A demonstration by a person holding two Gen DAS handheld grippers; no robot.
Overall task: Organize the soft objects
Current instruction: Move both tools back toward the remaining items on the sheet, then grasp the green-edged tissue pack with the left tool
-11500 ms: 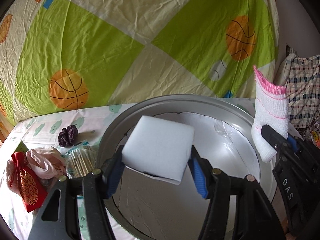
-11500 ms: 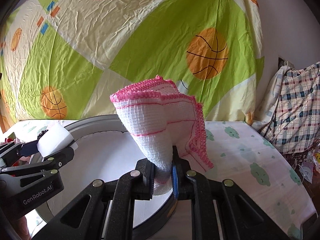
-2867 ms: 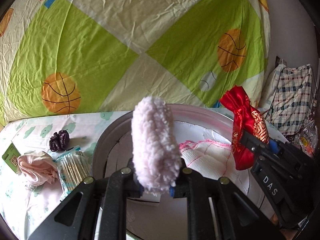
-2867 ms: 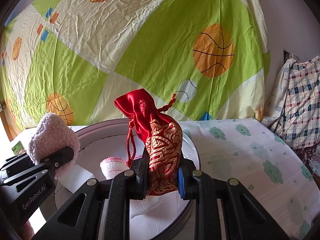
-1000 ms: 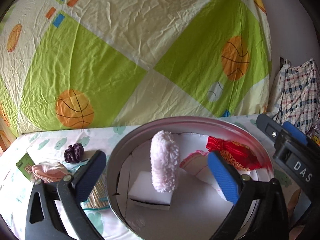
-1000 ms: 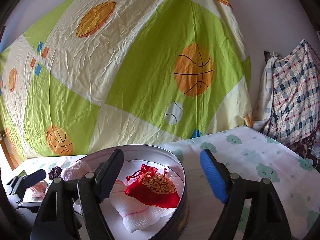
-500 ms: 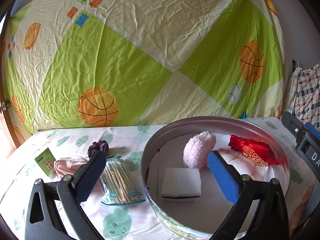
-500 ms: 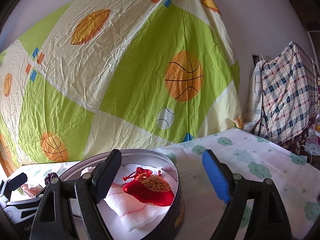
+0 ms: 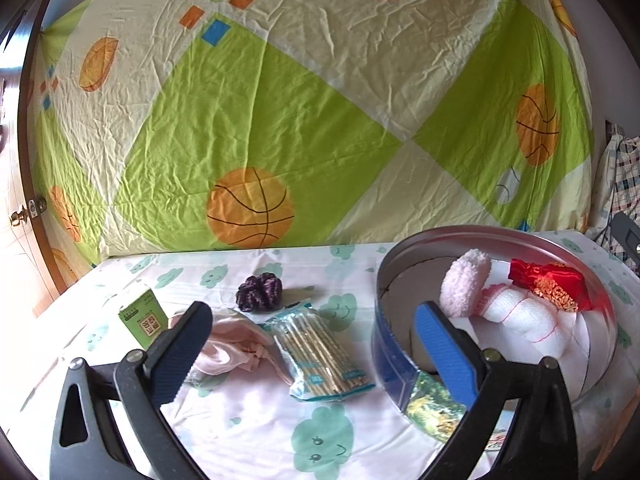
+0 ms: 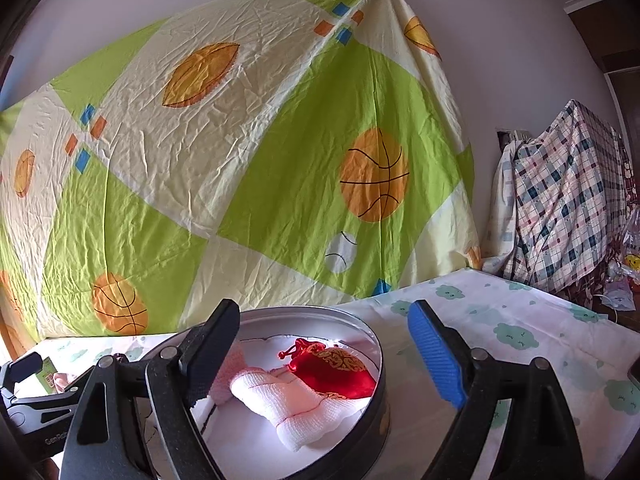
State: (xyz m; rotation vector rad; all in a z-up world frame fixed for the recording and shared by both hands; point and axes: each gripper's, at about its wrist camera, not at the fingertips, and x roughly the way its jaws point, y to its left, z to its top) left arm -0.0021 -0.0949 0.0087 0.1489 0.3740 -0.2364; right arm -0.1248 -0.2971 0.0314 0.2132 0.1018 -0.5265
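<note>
wall: basketball-print sheet | right: plaid cloth | left: wooden door

Red pouch now in tin.

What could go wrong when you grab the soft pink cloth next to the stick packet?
1. The pink cloth touches the stick packet, so the open left tool might pinch or drag the packet too.
2. The green box stands upright just beside the cloth; a wide-open jaw could knock it over.
3. The tin already holds the puff, white cloth and red pouch, so another piece may land on top and slide.
</note>
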